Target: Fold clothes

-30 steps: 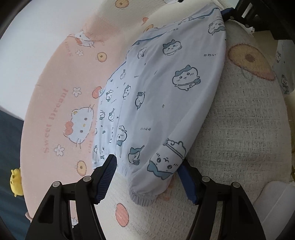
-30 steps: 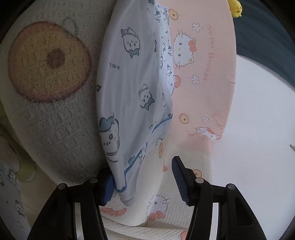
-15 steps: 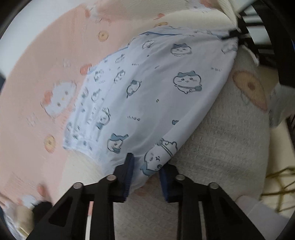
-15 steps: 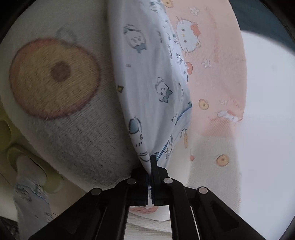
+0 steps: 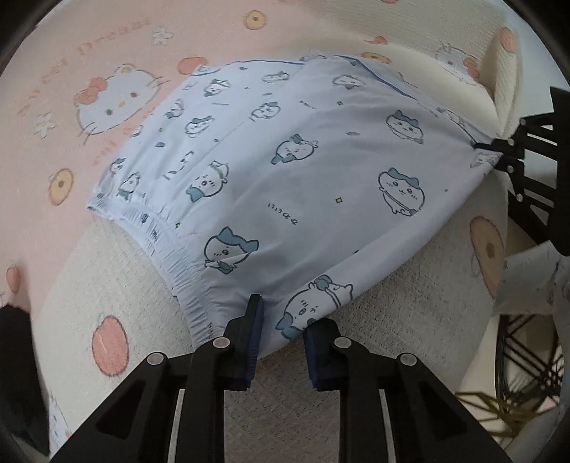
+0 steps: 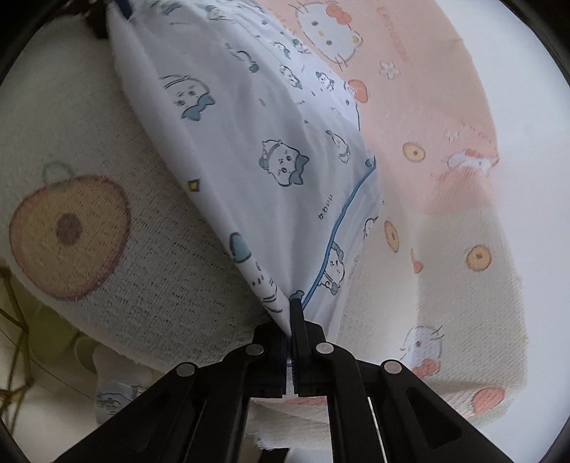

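A pale blue garment [image 5: 302,171] printed with small cartoon animals hangs stretched between both grippers over a blanket. My left gripper [image 5: 283,320] is shut on its lower edge, beside the gathered elastic hem [image 5: 178,263]. My right gripper [image 6: 289,310] is shut tight on the opposite corner by the blue piping, and the garment [image 6: 249,142] runs away from it in a taut fold. The right gripper [image 5: 506,149] also shows at the far right of the left wrist view, pinching that corner. The left gripper [image 6: 103,21] is a dark shape at the top left of the right wrist view.
Under the garment lies a blanket, pink with cat faces [image 5: 89,71] and cream with round fruit prints [image 5: 117,285]. Another piece of the same print [image 5: 534,270] hangs at the right above a dark wire frame [image 5: 516,356]. A white surface [image 6: 534,178] borders the blanket.
Both grippers closed on the garment: the right one from open to tightly shut on the piped corner, the left one onto the hem edge. The garment has since been lifted and pulled taut between them.
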A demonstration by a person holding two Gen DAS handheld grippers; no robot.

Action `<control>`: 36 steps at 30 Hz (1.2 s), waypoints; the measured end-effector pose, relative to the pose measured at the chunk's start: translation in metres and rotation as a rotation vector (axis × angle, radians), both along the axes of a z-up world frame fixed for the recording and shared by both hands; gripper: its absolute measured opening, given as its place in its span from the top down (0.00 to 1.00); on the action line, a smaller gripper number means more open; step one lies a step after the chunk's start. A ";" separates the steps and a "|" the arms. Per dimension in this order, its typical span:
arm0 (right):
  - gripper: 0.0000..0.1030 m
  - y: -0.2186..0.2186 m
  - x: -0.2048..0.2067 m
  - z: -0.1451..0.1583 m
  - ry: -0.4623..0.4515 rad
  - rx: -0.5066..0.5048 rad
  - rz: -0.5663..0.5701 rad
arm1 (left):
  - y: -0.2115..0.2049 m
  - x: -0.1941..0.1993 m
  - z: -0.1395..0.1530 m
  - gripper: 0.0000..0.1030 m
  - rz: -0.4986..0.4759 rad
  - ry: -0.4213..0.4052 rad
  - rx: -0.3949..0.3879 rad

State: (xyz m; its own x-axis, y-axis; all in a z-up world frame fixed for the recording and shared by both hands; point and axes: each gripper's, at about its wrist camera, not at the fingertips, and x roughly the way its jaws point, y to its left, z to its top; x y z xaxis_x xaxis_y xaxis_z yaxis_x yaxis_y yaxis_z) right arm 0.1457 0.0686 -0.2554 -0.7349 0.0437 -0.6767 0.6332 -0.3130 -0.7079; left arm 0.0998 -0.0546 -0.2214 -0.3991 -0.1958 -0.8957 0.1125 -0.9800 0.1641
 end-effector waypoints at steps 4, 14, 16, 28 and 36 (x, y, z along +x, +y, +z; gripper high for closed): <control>0.96 0.002 -0.003 0.006 -0.061 -0.035 -0.032 | -0.001 0.001 0.001 0.82 0.054 0.018 0.017; 0.96 -0.006 -0.028 0.041 -0.114 -0.104 -0.083 | 0.010 0.002 0.008 0.87 0.098 0.052 -0.036; 0.96 -0.011 -0.032 0.049 -0.094 -0.092 -0.073 | 0.011 0.002 0.011 0.89 0.085 0.061 -0.045; 0.96 -0.045 -0.060 0.089 -0.078 -0.094 -0.103 | -0.023 -0.013 0.044 0.89 0.098 0.159 0.058; 0.96 -0.070 -0.101 0.110 -0.175 -0.189 -0.187 | -0.059 -0.016 0.052 0.91 0.176 0.178 0.197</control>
State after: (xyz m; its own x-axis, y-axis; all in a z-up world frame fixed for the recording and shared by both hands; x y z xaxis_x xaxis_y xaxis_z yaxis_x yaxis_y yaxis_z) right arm 0.0445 -0.0014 -0.1451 -0.5978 0.0283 -0.8012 0.6592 -0.5513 -0.5113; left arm 0.0840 -0.1137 -0.1698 -0.5282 -0.1056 -0.8425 0.2931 -0.9539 -0.0642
